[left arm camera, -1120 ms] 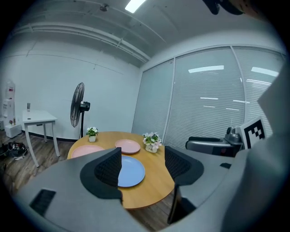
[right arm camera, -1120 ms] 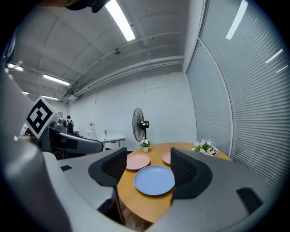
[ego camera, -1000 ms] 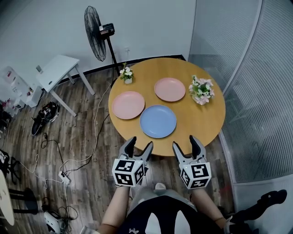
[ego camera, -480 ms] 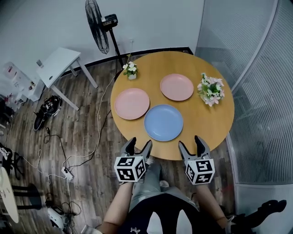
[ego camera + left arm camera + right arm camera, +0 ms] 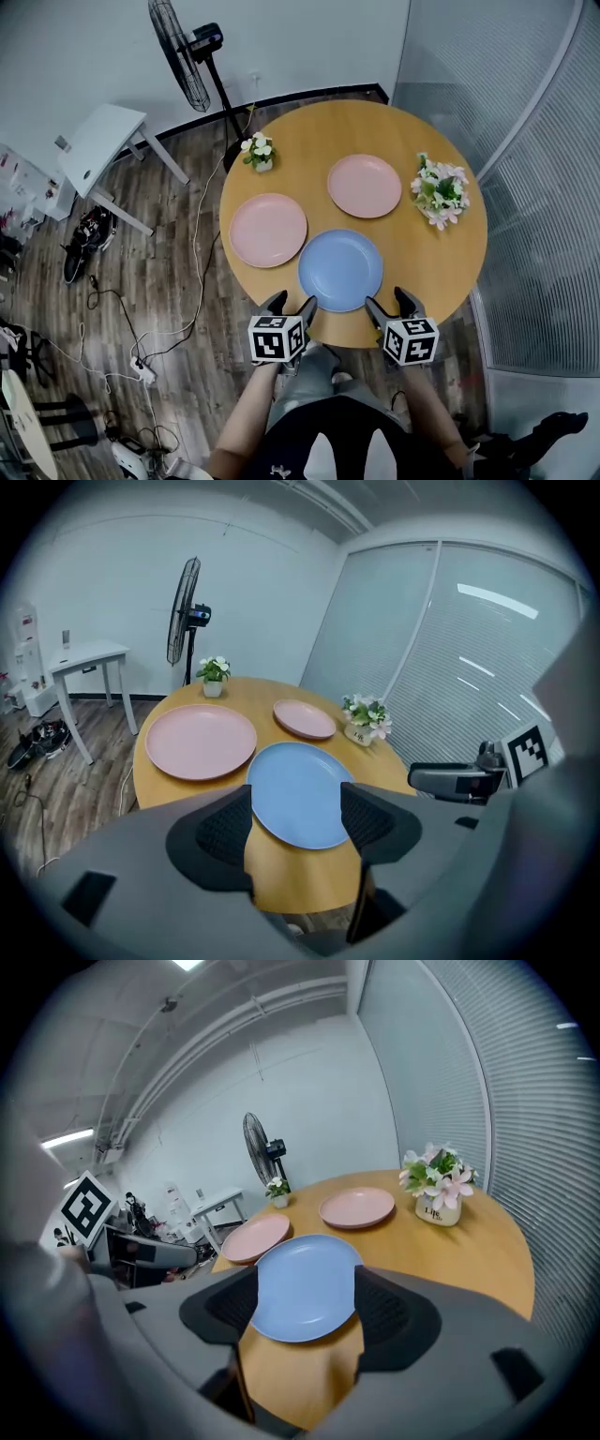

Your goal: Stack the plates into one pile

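Three plates lie flat and apart on the round wooden table (image 5: 441, 253). Nearest me is the blue plate (image 5: 340, 270) (image 5: 298, 791) (image 5: 306, 1285). A pink plate (image 5: 268, 230) (image 5: 200, 740) (image 5: 255, 1236) sits to its left, and a second pink plate (image 5: 365, 185) (image 5: 304, 718) (image 5: 357, 1207) lies farther back. My left gripper (image 5: 289, 305) hovers at the table's near edge, open and empty. My right gripper (image 5: 394, 302) hangs beside it at the near edge, jaws opening, nothing between them. Both point at the blue plate.
A pot of pink and white flowers (image 5: 440, 192) stands at the table's right side. A small white-flower pot (image 5: 256, 154) sits at the back left edge. On the floor to the left are a standing fan (image 5: 184, 58), a white side table (image 5: 101, 142) and cables (image 5: 131, 337).
Both grippers have moved forward to the table's near edge, closer to the blue plate. The plates have not shifted on the table.
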Available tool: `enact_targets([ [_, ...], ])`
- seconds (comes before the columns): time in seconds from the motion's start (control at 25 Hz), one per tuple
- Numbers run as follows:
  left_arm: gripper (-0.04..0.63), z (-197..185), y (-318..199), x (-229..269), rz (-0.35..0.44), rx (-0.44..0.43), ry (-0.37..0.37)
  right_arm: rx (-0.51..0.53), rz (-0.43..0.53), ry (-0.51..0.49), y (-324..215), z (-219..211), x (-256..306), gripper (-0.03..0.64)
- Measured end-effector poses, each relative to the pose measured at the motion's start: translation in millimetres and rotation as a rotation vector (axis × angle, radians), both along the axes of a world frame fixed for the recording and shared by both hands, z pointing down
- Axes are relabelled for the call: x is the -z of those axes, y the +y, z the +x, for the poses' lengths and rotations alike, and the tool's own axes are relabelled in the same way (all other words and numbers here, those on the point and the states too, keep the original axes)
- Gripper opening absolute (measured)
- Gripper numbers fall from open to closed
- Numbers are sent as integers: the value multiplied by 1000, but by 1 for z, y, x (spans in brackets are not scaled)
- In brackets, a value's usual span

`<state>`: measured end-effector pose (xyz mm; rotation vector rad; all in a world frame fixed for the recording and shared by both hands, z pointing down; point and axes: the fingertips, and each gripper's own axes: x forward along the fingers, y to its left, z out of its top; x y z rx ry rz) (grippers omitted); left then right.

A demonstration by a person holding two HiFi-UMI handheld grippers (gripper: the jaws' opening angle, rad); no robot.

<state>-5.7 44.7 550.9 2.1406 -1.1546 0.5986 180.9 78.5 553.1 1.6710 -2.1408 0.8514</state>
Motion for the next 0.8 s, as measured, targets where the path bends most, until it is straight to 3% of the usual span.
enact_targets([
  [0.44,287,4,-39,-73,-174,-110,-43,-73,-191,-28,-30,14,-76,319],
  [0.8,287,5,-66,-117,-246,-126,-78,-128,-313,-34,-39,23,-126,299],
])
